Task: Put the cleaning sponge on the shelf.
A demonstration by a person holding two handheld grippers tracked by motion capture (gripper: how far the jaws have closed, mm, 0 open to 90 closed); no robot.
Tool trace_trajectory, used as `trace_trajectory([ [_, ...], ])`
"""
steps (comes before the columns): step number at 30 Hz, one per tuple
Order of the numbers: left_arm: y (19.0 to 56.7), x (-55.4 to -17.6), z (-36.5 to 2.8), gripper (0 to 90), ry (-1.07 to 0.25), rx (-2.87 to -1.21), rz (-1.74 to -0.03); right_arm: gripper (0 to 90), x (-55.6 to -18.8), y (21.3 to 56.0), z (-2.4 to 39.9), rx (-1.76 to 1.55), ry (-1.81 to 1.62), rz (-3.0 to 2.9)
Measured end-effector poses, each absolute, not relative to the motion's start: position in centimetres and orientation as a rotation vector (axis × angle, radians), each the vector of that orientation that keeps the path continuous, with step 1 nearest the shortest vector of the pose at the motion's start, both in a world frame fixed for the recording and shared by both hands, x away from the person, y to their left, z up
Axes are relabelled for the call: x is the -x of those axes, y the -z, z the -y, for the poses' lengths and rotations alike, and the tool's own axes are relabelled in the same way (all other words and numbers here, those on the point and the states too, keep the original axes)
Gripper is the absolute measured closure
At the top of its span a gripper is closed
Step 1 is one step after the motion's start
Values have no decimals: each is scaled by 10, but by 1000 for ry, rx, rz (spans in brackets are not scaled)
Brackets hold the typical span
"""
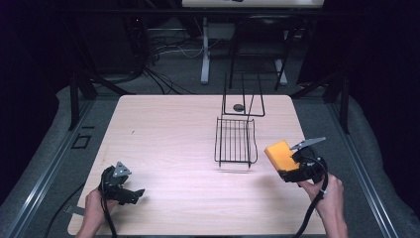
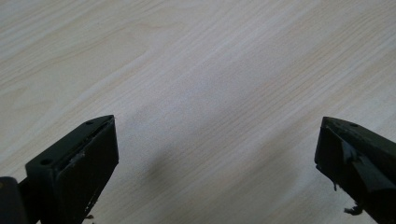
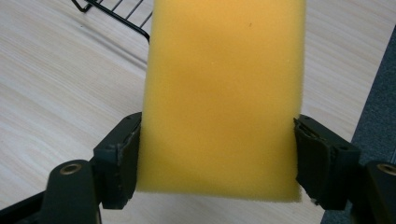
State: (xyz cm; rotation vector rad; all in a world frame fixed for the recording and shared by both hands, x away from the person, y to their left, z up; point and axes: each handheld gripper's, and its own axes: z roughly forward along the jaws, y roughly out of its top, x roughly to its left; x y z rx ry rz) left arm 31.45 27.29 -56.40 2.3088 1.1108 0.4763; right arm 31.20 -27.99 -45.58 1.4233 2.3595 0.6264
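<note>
no text, label, brand, number or sign can be read anywhere in these views.

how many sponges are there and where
1: a yellow sponge clamped between the jaws of the right gripper, held at the table's right edge beside the wire rack.

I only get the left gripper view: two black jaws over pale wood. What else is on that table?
Observer: A black wire rack lies near the middle of the table.
Operator: Anything beyond it?
Observer: A taller wire stand, with a small dark round object at its base.
Operator: And the other hand?
Observer: The right hand-held gripper is shut on a yellow sponge, just right of the rack.
</note>
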Motion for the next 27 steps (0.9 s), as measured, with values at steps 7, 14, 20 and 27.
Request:
trace_trajectory([
  [7,564,-314,-273,0,-475,-2307,-1108,247,-313,454,271,-1400,-631,-2371],
  [14,564,-314,-273,0,-476,-2307,-1107,248,-315,451,262,-1374,-634,-2381],
  [20,564,-315,-272,0,-472,-2306,-1108,249,-318,448,253,-1353,-639,-2391],
  [27,563,-314,-272,0,-474,-2306,-1105,251,-322,443,243,-1323,-665,-2394],
])
